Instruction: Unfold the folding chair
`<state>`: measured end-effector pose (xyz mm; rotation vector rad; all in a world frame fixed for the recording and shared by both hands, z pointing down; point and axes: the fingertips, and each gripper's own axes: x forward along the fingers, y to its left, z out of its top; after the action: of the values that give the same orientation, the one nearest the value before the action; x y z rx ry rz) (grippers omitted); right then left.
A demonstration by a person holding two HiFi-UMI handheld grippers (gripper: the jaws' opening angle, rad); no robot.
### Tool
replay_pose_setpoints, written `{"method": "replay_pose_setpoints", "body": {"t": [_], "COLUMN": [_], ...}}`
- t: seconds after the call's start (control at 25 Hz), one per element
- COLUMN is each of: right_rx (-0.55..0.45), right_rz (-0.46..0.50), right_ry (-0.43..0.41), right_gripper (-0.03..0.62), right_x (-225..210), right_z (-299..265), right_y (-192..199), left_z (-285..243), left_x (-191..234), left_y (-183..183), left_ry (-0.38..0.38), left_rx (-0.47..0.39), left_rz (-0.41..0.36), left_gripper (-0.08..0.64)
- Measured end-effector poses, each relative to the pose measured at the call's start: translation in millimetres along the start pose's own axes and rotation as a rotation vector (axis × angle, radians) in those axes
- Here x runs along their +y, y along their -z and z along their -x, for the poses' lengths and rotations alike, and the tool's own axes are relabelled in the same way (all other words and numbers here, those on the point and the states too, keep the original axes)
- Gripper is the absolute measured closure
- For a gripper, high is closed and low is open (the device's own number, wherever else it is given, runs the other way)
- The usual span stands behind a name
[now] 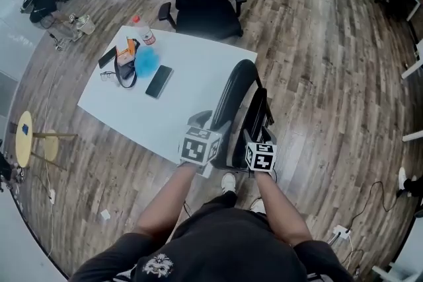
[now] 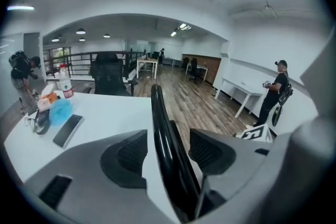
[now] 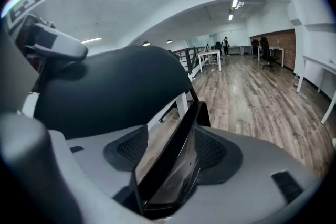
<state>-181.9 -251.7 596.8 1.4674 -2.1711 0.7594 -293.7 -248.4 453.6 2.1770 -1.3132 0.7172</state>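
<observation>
Slim black folding chair [image 1: 232, 94], still folded flat, leans at the white table [image 1: 192, 79], its long axis running straight away between both jaws. The left gripper [image 2: 168, 152] straddles its glossy tube and the right gripper [image 3: 167, 150] straddles its seat edge. Both sets of jaws are slack, not clamping.

No text legible anywhere: bottle label [image 2: 66, 93], beyond the left gripper [image 2: 169, 150], too small to read; marker cubes [image 1: 200, 145] bear patterns only.

The table [image 1: 198, 72] stands mid-floor, with an office chair [image 1: 201, 3] at its far side. The folding chair [image 1: 231, 97] leans against the table's near right edge. On the table's left part, a bottle [image 1: 143, 30] stands at the far corner, a bag [image 1: 127, 56] lies nearer, and a phone [image 1: 159, 81] lies to the bag's right. A stool [image 1: 24, 137] stands left of the table.
</observation>
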Motion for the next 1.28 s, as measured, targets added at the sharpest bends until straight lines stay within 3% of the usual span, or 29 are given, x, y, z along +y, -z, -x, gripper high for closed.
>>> {"method": "replay_pose_setpoints", "body": {"t": [0.24,0.48,0.68,1.12,1.28], "right_rx": [0.145,0.256,0.356,0.335,0.309], "right_rz": [-0.068,-0.022,0.037,0.047,-0.018], "right_ry": [0.049,0.123,0.189,0.157,0.135], "right_gripper": [0.295,0.273,0.275,0.302,0.314], "right_x": [-8.4,-4.5,-5.1,-9.9,-19.8], "right_z": [-57.2,-90.2,-101.2,-99.5,-91.9], "right_y": [21.0,38.5,56.7,61.0,64.3], "left_z": [-28.6,-45.8,-50.9,-51.1,-51.7], "left_x": [-0.1,-5.4,-1.3,-1.6,-1.1], "left_y": [9.2,10.3,8.6,9.7,10.5], "left_ry": [0.118,0.203,0.216,0.240,0.238], "left_rx": [0.096,0.166,0.199,0.194,0.194], "left_rz": [0.022,-0.001,-0.022,0.023,0.029], "left_gripper": [0.321,0.330,0.368,0.408,0.411]}}
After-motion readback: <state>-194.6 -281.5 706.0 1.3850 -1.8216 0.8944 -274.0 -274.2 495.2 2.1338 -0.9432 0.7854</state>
